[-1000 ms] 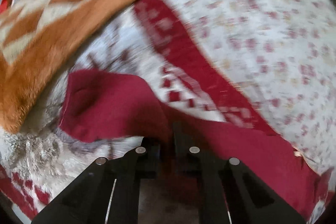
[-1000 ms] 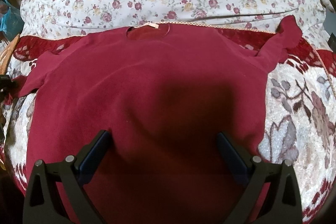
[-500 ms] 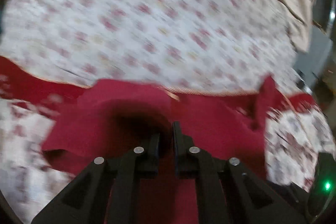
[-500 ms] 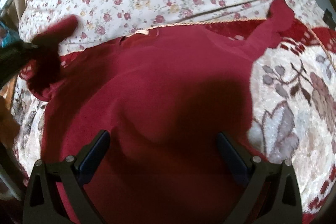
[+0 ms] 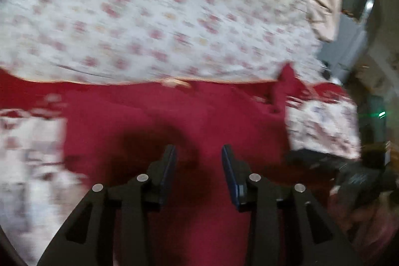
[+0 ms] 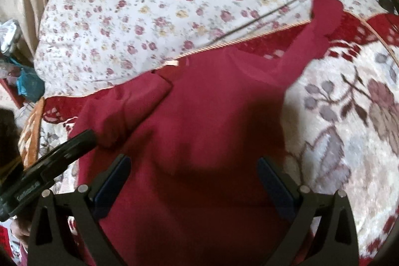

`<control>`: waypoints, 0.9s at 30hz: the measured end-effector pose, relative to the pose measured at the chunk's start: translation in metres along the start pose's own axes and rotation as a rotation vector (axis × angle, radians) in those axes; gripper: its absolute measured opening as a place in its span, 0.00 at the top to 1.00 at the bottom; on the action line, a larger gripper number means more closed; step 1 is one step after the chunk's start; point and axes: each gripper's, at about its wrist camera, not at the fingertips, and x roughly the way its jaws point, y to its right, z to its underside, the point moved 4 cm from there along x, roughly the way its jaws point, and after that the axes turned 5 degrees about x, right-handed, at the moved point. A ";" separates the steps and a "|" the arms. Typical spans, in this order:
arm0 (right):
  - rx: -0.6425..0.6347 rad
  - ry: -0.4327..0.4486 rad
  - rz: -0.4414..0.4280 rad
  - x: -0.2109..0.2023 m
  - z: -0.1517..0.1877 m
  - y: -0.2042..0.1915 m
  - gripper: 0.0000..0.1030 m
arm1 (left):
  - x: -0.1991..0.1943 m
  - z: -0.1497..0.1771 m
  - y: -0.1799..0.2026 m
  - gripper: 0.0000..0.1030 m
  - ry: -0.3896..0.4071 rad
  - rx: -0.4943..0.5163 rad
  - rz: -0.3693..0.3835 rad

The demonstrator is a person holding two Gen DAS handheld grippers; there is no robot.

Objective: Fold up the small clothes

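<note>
your left gripper (image 5: 198, 161) sits at the bottom centre of the blurred left wrist view, its fingers parted with nothing between them, over the dark red shirt (image 5: 154, 121). your right gripper (image 6: 194, 181) is spread wide at the bottom of its frame, also empty, above the shirt (image 6: 199, 121), which fills the middle of the frame on the plush patterned blanket (image 6: 349, 116). the sleeve (image 6: 129, 104) at centre left lies folded in over the body; the other sleeve (image 6: 321, 19) stretches to the upper right, its end on the flowered quilt (image 6: 162, 4)
</note>
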 end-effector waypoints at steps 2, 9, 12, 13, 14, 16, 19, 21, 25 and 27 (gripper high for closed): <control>-0.010 0.000 -0.038 0.004 -0.008 -0.008 0.00 | -0.006 0.002 -0.028 0.85 0.013 -0.028 -0.131; -0.135 -0.020 -0.056 0.038 -0.046 -0.068 0.01 | 0.011 0.023 -0.105 0.85 -0.039 -0.207 -0.328; -0.247 -0.050 -0.044 0.059 -0.049 -0.107 0.02 | 0.022 0.030 -0.110 0.85 -0.061 -0.189 -0.354; -0.292 -0.069 -0.044 0.072 -0.047 -0.123 0.03 | 0.025 0.031 -0.109 0.85 -0.066 -0.186 -0.349; -0.317 -0.081 -0.040 0.081 -0.045 -0.131 0.05 | 0.028 0.032 -0.110 0.85 -0.067 -0.185 -0.345; -0.386 -0.101 0.002 0.107 -0.040 -0.146 0.32 | 0.030 0.033 -0.111 0.83 -0.061 -0.180 -0.341; -0.377 -0.139 0.068 0.135 -0.044 -0.138 0.79 | 0.032 0.030 -0.113 0.83 -0.061 -0.198 -0.315; -0.302 -0.123 0.026 0.127 -0.051 -0.126 0.81 | 0.032 0.031 -0.117 0.83 -0.061 -0.221 -0.294; -0.189 0.001 -0.015 0.070 -0.060 -0.084 0.82 | 0.030 0.032 -0.114 0.82 -0.059 -0.231 -0.290; -0.176 -0.001 -0.013 0.060 -0.052 -0.068 0.76 | 0.031 0.033 -0.113 0.82 -0.060 -0.225 -0.297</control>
